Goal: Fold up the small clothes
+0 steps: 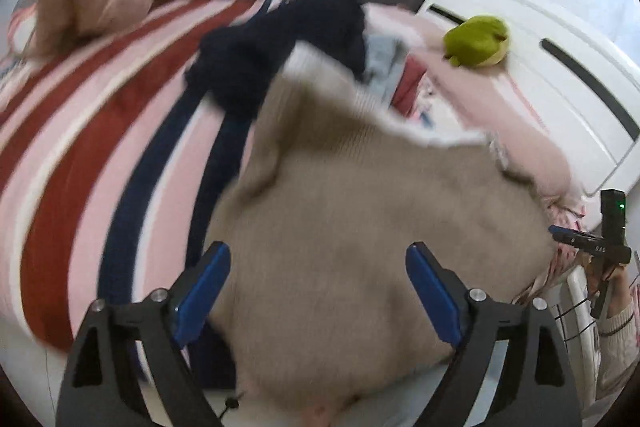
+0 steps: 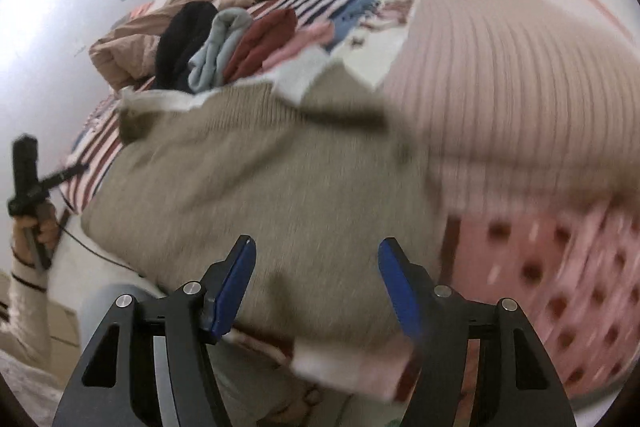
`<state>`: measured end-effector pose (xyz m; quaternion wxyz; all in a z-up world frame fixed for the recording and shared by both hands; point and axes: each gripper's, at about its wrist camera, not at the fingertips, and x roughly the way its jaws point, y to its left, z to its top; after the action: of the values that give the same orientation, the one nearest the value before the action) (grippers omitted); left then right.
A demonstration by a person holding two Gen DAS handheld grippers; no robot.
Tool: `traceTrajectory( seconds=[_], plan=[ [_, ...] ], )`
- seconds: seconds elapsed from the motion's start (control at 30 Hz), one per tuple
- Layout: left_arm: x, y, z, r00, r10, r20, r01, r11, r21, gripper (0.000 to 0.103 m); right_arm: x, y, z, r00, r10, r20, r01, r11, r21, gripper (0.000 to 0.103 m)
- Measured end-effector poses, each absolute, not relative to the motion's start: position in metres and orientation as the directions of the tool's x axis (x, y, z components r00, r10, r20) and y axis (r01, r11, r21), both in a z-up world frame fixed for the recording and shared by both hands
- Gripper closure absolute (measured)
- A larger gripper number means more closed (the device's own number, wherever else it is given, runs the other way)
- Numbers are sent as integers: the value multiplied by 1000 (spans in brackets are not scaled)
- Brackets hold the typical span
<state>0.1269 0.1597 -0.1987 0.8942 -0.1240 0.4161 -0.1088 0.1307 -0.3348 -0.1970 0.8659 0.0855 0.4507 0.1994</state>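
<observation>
A green plush toy [image 1: 476, 41] sits upper right, by a white slotted headboard [image 1: 532, 39]; a striped red, pink and navy bedspread [image 1: 100, 147] fills the left.

Both views are taken close above the beige sweater [image 1: 360, 207], angled down across the bed [image 1: 100, 131]; the sweater [image 2: 248, 179] is shared.

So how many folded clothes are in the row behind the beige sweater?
4, side by side on the bed: black far left, light blue, dark red, pink far right. The beige sweater hides their lower edges, so another may lie unseen.
</observation>
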Motion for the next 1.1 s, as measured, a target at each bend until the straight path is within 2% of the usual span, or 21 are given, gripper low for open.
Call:
traceTrajectory(
  seconds=[0.1,0.17,0.2,0.27,0.3,0.33,0.4,0.43,0.47,0.53,0.63,0.67,0.7,0.73,0.77,0.83,0.93,1.1],
  plan=[
    [116,161,-218,627,-328,-707,50,922,-384,16,123,-338,-205,575,401,-713,-203,914,351,42],
    [116,157,-220,641,-323,-696,51,923,-381,16,123,-341,-205,614,386,-689,-183,918,352,40],
    [119,153,-222,645,-309,-699,53,931,-362,16,126,-342,-205,638,353,-684,-156,930,334,40],
    [124,150,-226,644,-286,-710,39,939,-343,17,133,-347,-204,682,214,-699,-48,967,250,29],
    [128,150,-228,642,-279,-714,21,938,-347,18,138,-349,-205,694,194,-693,-32,970,239,29],
    [132,150,-229,642,-270,-718,3,937,-349,18,143,-350,-209,681,230,-695,-52,962,268,29],
    [137,149,-229,649,-230,-726,-12,950,-312,18,154,-348,-223,577,401,-711,-126,904,408,32],
    [140,148,-228,652,-191,-734,-28,961,-276,18,154,-346,-224,575,425,-699,-142,894,426,39],
    [141,148,-228,654,-176,-735,-35,964,-263,18,151,-343,-220,589,411,-696,-158,903,399,63],
    [143,153,-228,662,-136,-737,-62,970,-235,18,143,-339,-211,596,419,-685,-209,905,371,90],
    [145,164,-231,659,-19,-752,-160,973,-165,18,131,-338,-198,600,435,-671,-252,899,358,93],
    [144,172,-234,656,-25,-755,-189,962,-196,18,126,-337,-195,600,442,-666,-265,896,356,94],
    [143,177,-237,662,-85,-745,-183,945,-270,22,120,-335,-192,599,456,-659,-285,890,356,94],
    [142,179,-239,667,-122,-735,-171,935,-310,36,114,-334,-190,598,466,-652,-306,885,352,94],
    [142,176,-239,666,-140,-732,-155,935,-320,44,108,-329,-187,596,470,-651,-334,882,332,94],
    [140,163,-237,658,-175,-733,-84,950,-302,77,103,-326,-186,591,462,-662,-352,885,304,94],
    [135,148,-230,654,-163,-739,-41,968,-249,90,101,-323,-188,576,473,-666,-362,879,311,94],
    [106,157,-210,687,-218,-693,22,960,-280,95,88,-330,-186,537,534,-653,-383,844,375,95]
  ],
)
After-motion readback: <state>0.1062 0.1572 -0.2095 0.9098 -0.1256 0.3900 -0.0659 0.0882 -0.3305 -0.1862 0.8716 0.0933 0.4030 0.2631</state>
